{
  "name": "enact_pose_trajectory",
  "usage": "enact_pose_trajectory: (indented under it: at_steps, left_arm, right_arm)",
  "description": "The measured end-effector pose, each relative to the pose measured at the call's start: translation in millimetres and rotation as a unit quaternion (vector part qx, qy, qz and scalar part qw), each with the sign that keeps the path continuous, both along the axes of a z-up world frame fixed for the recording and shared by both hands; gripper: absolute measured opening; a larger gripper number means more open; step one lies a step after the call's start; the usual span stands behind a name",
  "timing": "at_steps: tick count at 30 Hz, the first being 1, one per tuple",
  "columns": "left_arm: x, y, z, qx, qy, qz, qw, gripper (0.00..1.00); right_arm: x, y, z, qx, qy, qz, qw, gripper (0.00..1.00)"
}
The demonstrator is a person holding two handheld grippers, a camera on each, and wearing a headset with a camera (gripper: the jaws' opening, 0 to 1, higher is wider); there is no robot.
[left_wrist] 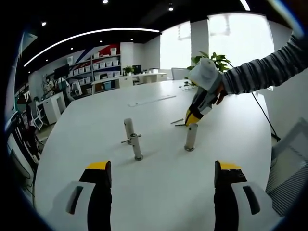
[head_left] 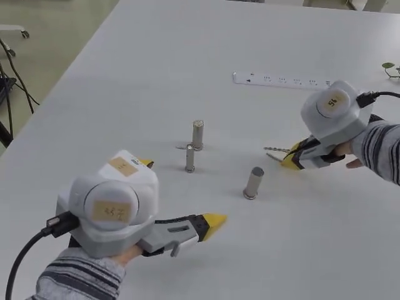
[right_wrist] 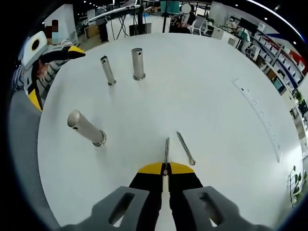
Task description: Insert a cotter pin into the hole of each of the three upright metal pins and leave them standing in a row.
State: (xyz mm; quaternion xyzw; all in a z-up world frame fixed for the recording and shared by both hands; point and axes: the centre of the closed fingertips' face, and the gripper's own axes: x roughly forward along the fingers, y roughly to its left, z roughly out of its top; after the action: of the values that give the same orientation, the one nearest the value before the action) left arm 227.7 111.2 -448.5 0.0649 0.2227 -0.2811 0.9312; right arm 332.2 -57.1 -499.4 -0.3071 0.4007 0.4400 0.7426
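Left tool [left_wrist: 163, 167] gapes empty; right tool [right_wrist: 166, 169] pinches, apparently, one cotter pin [right_wrist: 166, 150].

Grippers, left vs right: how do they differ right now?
The left gripper has its jaws wide apart and holds nothing; the right gripper is shut on a cotter pin. The right gripper's tips sit beside a second cotter pin lying loose on the table; the left gripper has only bare table right in front of its tips. Both have yellow tips.
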Motion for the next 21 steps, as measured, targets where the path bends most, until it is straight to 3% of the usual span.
enact_pose_trajectory:
  at_steps: [7,16,21]
  left_arm:
    - [-2.1,-4.3,1.9,-0.017,0.005,-0.006,0.9998,0.84]
    - [-4.6,-13.7,5.3,-0.024,0.005,-0.023,0.9994,0.78]
    - [-6.3,-21.7,10.0,-0.043,0.01,-0.035,0.9984,0.7]
  right_arm:
    - [-0.9,0.5,2.7,0.018,-0.021,0.006,0.9996,0.0]
    - [-9.5,5.2,28.0,0.025,-0.069,0.037,0.9966,0.0]
    - [-21.3,13.5,43.1,0.025,-0.095,0.067,0.9929,0.0]
